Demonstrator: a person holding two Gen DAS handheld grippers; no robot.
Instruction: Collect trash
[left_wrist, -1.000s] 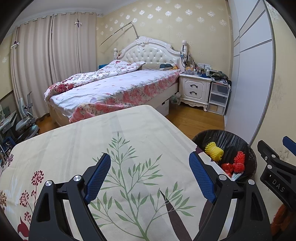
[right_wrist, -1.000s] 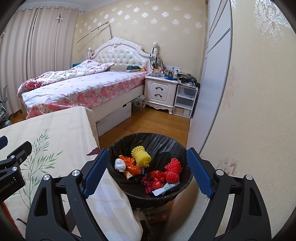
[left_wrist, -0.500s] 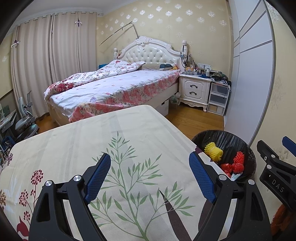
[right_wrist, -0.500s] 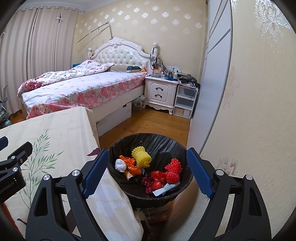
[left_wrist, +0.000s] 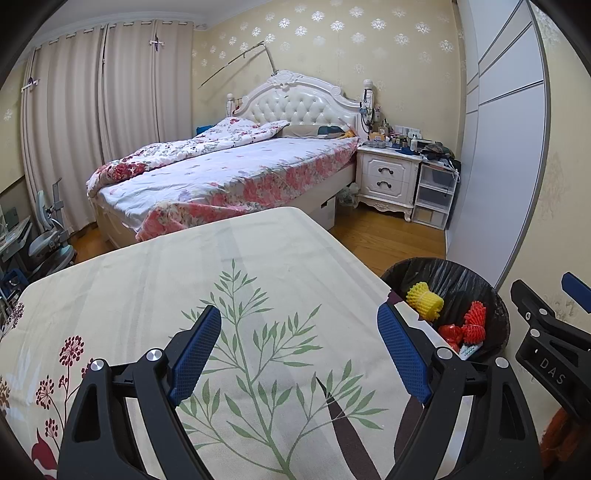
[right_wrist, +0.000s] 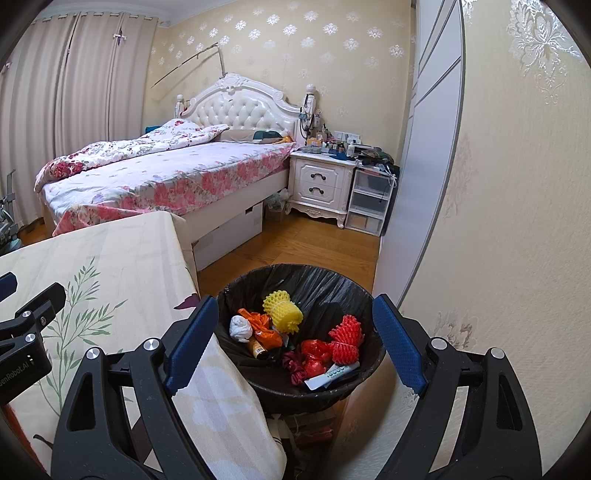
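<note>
A round bin lined with a black bag (right_wrist: 321, 284) stands beside the table's right edge; it also shows in the left wrist view (left_wrist: 454, 273). In it lie a yellow foam net (right_wrist: 282, 312), red foam nets (right_wrist: 345, 338), an orange wrapper (right_wrist: 260, 326), a white crumpled wad (right_wrist: 240, 328) and a white packet (right_wrist: 334, 373). My right gripper (right_wrist: 295, 345) is open and empty, held above the bin. My left gripper (left_wrist: 299, 350) is open and empty above the leaf-print tablecloth (left_wrist: 221, 280).
A bed (left_wrist: 229, 173) with floral bedding lies beyond the table. A white nightstand (left_wrist: 388, 177) and plastic drawers (left_wrist: 436, 195) stand at the back right. A wardrobe (left_wrist: 506, 147) and wallpapered wall (right_wrist: 498, 221) close the right side. Wooden floor (right_wrist: 306, 240) lies between bed and bin.
</note>
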